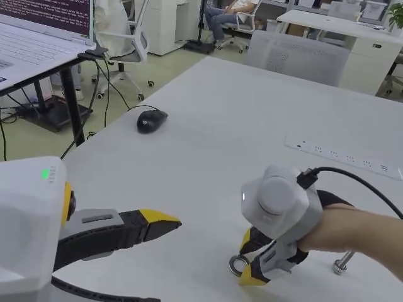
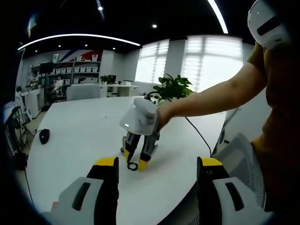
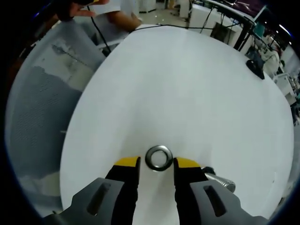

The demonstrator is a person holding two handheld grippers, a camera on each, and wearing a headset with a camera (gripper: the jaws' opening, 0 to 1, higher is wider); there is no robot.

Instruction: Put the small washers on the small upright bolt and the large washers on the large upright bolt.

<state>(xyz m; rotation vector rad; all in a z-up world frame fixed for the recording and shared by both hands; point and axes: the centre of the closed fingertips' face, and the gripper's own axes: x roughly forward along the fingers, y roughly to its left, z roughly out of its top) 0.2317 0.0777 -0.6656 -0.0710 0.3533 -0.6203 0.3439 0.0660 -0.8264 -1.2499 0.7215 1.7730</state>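
The right gripper (image 3: pixel 157 165) points down at the white table (image 1: pixel 252 126). A hand (image 1: pixel 343 229) holds it, and the hand hides most of its back. A washer (image 3: pixel 149 158) lies flat on the table, right between the two yellow tips. The jaws are close in on both sides of the ring. I cannot tell if they pinch it or just stand beside it. I also cannot tell if it is a small washer or a big one.

A bolt (image 1: pixel 343 261) stands on the table just beside that gripper. The arm covers its top, so I cannot say which bolt it is. In the right gripper view it peeks out from behind one jaw.

The left gripper (image 2: pixel 159 165) hangs in the air near the table edge, apart from the other one. Its jaws are wide open and hold nothing. In the head view its lower jaw is cut off at the bottom.

Farther back on the table lie a black mouse (image 1: pixel 151 119) and a white power strip (image 1: pixel 343 157).
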